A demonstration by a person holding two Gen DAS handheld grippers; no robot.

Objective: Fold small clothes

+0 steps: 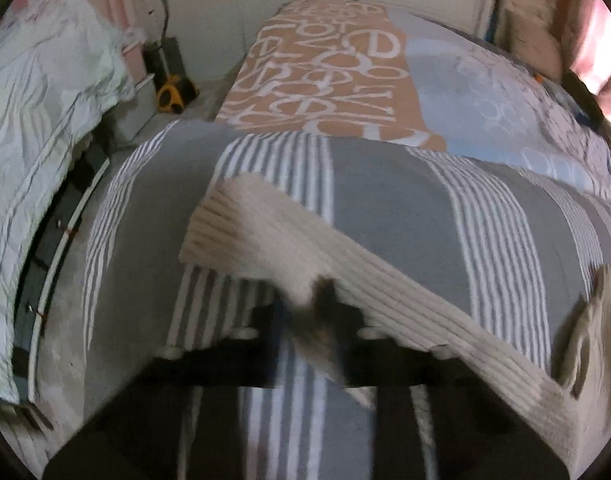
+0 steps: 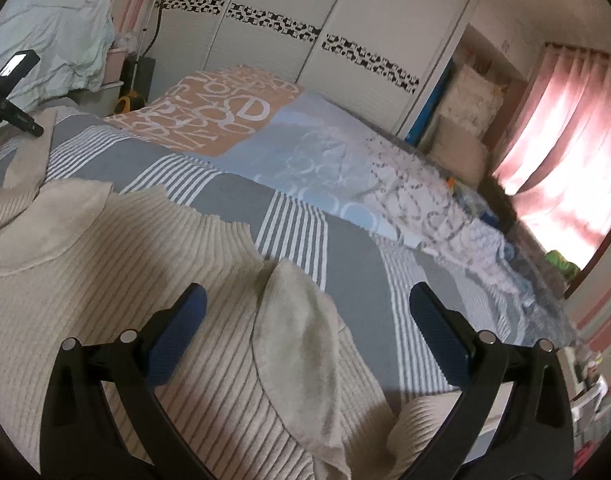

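The only lettering stands on the tan cloth (image 2: 209, 116) lying on the bed, in the upper middle of both views. It is printed all over with large white letters, tumbled and overlapping. A capital "D" reads clearly, with round "O" shapes beside it; no whole word can be made out. No labels, brands or numbers are readable elsewhere.

The left tool (image 1: 305, 320) was blurred in its own view, its two dark fingers drawn close together and pinched on a fold of fabric, pointing forward and slightly down. The right tool (image 2: 305, 304) was held low with its jaws spread wide, the blue pads (image 2: 437, 328) well apart and gripping nothing between them.
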